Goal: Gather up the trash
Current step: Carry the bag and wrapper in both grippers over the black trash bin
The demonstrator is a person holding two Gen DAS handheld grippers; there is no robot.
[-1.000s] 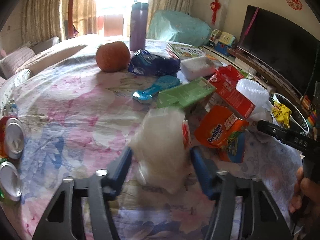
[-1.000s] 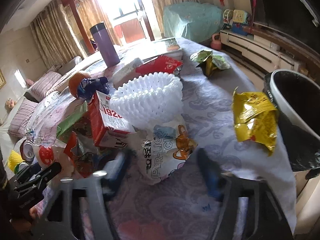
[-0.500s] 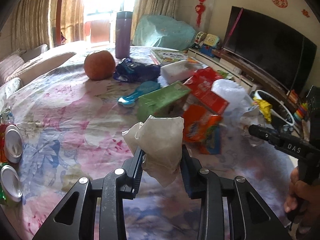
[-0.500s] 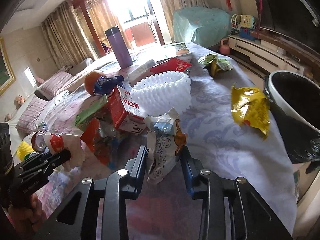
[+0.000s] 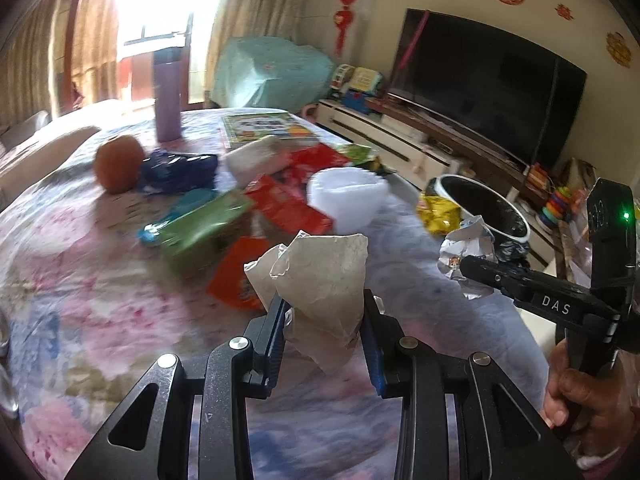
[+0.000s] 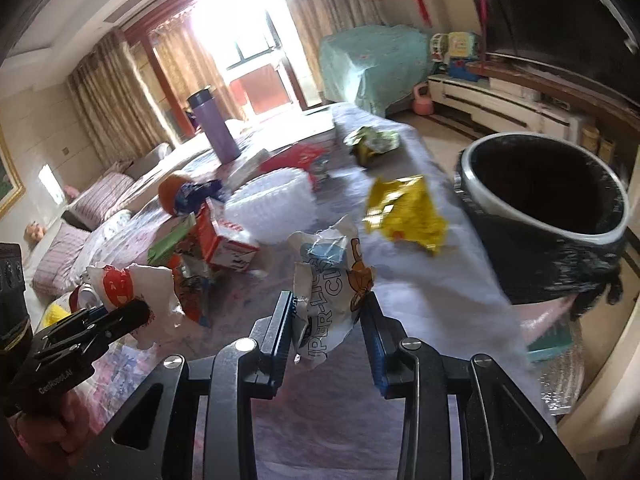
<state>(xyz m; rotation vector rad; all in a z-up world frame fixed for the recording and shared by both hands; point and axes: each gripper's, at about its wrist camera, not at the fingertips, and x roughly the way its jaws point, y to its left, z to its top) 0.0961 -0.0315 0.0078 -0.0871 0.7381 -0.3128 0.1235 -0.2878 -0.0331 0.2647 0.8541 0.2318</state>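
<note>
The left tongs (image 5: 323,326) pinch a crumpled white paper napkin (image 5: 320,276), held clear above the table (image 5: 80,300) with its flowered cloth. The right tongs (image 6: 327,322) pinch a crumpled white plastic snack wrapper with blue and orange print (image 6: 328,280), likewise lifted off the cloth. Beyond the table's far edge stands a round white bin lined with a black bag (image 6: 540,220), mouth open and seemingly the place for both pieces.

Both pieces look very light and soft, so weight should be no concern. The napkin will crush and may tear if pulled, and a hold low on its bunched body, as now, looks safer than one on a loose corner. The wrapper is slick film that springs back; it could slide from the pads, so its thickest folds are the best place to hold.

The left view shows the napkin's plain side, an orange fruit (image 5: 119,163), a green carton (image 5: 204,226) and a white foam net (image 5: 347,196) among the litter, with the right tongs entering from the side. The right view alone shows the bin's full mouth, a yellow foil bag (image 6: 404,216) lying just beside it on the cloth, and a red print on the napkin that the left view hides.
</note>
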